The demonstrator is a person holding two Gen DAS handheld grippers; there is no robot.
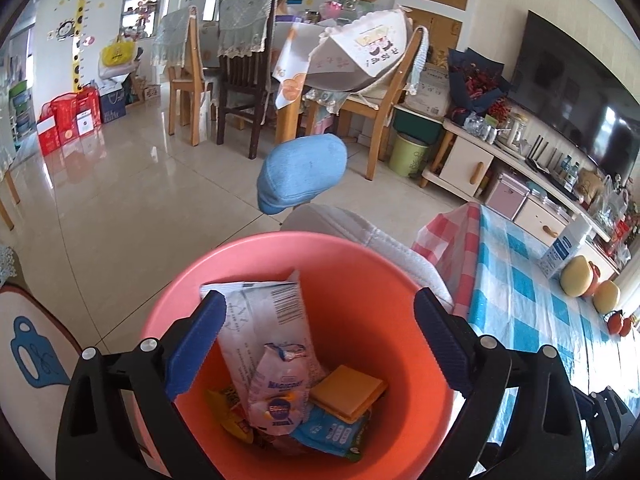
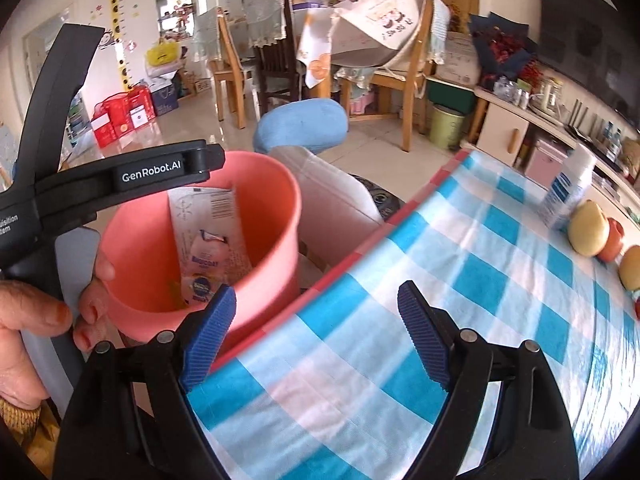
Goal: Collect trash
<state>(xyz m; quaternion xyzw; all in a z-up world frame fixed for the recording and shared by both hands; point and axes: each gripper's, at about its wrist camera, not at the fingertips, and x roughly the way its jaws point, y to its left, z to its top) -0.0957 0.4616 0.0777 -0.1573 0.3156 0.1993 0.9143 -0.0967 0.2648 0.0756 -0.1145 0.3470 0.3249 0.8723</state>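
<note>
We hold both grippers wide open, nothing between the jaws — the left gripper (image 1: 316, 344) over the pink bin (image 1: 384, 280), the right gripper (image 2: 316, 336) over the checked tablecloth (image 2: 460, 280). Wrappers (image 1: 272, 384) lie inside the bin, beside the table edge; beyond — wooden chairs (image 1: 240, 80).

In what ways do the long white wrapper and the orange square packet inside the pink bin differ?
The long white wrapper stands upright against the pink bin wall; the orange square packet lies nearly flat on other trash. The wrapper is tall, printed, with a barcode; the packet is small and plain. Both are inside the bin.
</note>
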